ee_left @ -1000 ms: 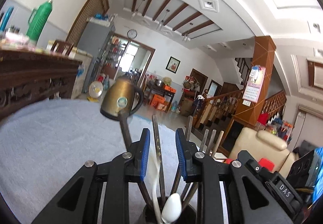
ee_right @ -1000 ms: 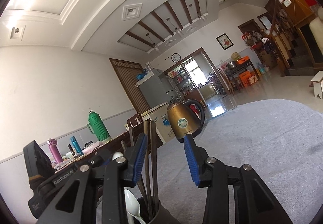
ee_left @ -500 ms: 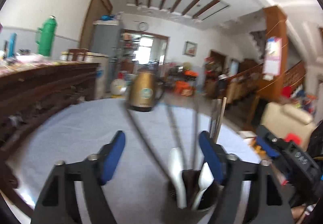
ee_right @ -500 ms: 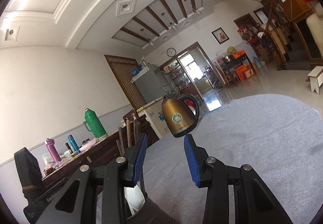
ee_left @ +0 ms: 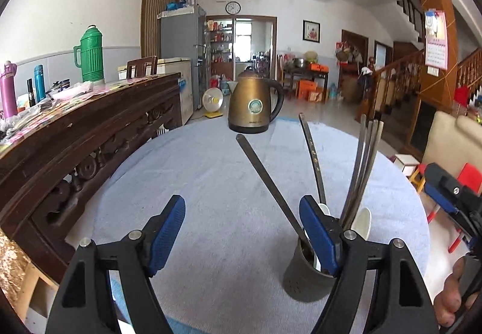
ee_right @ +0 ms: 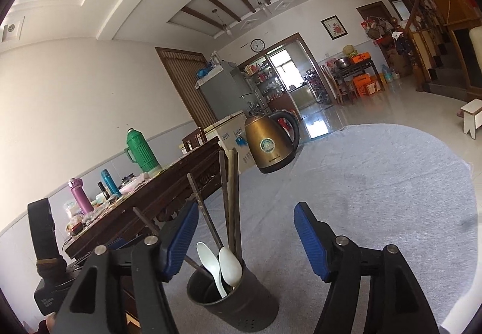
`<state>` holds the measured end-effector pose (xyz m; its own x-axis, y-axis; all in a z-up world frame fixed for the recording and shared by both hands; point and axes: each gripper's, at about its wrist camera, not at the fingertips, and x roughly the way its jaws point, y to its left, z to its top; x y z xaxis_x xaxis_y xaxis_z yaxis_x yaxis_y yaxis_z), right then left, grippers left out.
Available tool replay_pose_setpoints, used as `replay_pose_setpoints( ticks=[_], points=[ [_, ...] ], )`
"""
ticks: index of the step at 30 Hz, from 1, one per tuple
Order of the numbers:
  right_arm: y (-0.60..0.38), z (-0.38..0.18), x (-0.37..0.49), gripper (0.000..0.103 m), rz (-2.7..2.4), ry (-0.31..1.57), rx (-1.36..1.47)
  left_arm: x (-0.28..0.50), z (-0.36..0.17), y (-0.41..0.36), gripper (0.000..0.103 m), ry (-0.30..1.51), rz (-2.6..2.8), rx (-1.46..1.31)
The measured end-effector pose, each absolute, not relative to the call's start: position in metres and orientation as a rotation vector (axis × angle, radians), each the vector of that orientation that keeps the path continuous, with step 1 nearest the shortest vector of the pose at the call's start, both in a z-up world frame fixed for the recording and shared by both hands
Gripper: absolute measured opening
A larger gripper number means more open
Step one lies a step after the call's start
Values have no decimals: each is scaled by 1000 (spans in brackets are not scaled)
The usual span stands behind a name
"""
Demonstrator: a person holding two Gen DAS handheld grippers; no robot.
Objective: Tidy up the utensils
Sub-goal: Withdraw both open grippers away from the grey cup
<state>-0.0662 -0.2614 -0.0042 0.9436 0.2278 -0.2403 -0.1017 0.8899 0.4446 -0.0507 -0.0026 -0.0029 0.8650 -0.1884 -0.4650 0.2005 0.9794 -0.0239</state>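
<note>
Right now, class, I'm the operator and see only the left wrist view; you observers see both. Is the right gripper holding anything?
Observer: No. The right gripper is open; its jaws have just been opening, and the pads press on nothing.
Operator: The dark perforated metal holder has its mouth half hidden from me. How many spoons are in it?
Observer: Two white plastic spoons, bowls up, stand inside the holder.

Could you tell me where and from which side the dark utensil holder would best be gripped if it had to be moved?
Probably low on the holder's bare round wall, gripper level and coming from the near side in the right wrist view. Its mouth is crowded with chopsticks and white spoons leaning outward, so coming from above looks awkward.
</note>
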Motion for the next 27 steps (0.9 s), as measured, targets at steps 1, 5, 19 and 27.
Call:
replay_pose_setpoints(
  ticks=[1,5,19,27],
  points=[
    [-261,-1,-69,71,176,293,441,-53,0,-4,79,486,-199,36],
    [-256,13,-83,74,161,298,403,-63,6,-10,79,493,-191,68],
    [-245,47,-131,78,91,380,318,-89,19,-11,82,529,-135,82],
    [-235,46,-147,78,83,430,304,-92,10,-9,83,558,-113,112]
  ],
)
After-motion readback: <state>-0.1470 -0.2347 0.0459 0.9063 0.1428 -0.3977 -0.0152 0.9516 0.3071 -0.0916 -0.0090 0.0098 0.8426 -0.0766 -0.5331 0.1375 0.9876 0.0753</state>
